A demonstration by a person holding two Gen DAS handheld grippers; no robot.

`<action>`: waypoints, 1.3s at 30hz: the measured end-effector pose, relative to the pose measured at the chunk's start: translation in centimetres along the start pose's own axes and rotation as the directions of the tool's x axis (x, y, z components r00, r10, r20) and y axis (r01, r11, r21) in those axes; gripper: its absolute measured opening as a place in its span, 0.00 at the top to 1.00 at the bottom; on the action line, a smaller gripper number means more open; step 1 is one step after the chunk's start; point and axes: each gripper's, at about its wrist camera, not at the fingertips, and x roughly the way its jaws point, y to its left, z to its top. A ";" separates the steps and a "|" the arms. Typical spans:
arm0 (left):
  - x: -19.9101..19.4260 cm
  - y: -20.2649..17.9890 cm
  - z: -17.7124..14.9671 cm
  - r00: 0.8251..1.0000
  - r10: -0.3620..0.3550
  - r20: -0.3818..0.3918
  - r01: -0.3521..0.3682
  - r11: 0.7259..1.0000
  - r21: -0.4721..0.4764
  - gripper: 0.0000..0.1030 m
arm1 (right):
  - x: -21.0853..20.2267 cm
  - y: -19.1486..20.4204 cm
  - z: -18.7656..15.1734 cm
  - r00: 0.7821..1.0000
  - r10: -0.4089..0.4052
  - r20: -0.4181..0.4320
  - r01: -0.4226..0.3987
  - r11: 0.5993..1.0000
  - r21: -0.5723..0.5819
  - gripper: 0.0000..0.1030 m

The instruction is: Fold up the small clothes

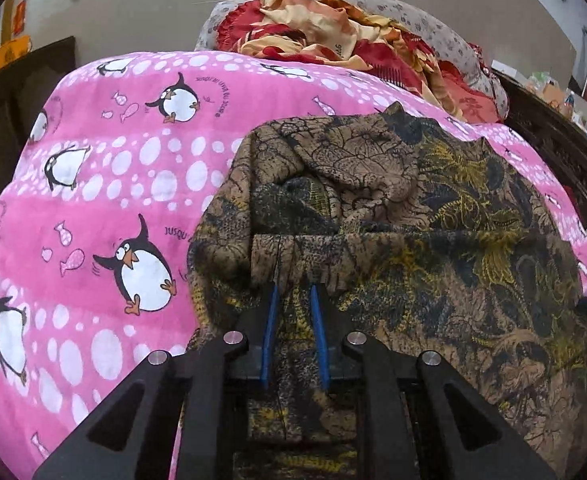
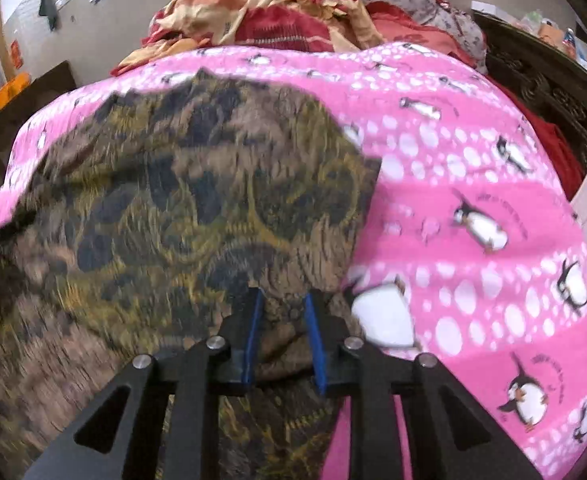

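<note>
A brown garment with black and yellow floral print (image 1: 433,220) lies on the pink penguin bedsheet (image 1: 113,168). My left gripper (image 1: 295,292) holds a fold of the garment's near left edge between its blue pads. In the right wrist view the same garment (image 2: 197,200) is blurred by motion. My right gripper (image 2: 281,300) has cloth of the garment's near right edge between its blue pads. Both jaws stand narrowly apart with fabric filling the gap.
A heap of red and orange cloth (image 1: 333,36) on a grey flowered pillow (image 1: 425,24) lies at the far end of the bed. Dark wooden furniture (image 1: 553,140) stands to the right. The pink sheet (image 2: 473,220) spreads right of the garment.
</note>
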 end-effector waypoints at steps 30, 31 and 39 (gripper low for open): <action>0.3 0.5 0.3 0.999 -0.051 0.001 0.051 0.997 -0.058 1.00 | 2.8 14.9 5.2 0.994 0.055 0.093 -0.042 0.989 -0.144 0.63; 0.3 0.5 0.3 0.999 -0.051 0.001 0.051 0.997 -0.058 1.00 | 1.8 15.9 4.5 0.989 0.086 0.117 -0.066 0.984 -0.163 0.63; 0.3 0.5 0.3 0.999 -0.052 0.002 0.052 0.997 -0.059 1.00 | 3.9 18.3 0.9 0.995 0.100 0.023 -0.092 0.970 -0.224 0.61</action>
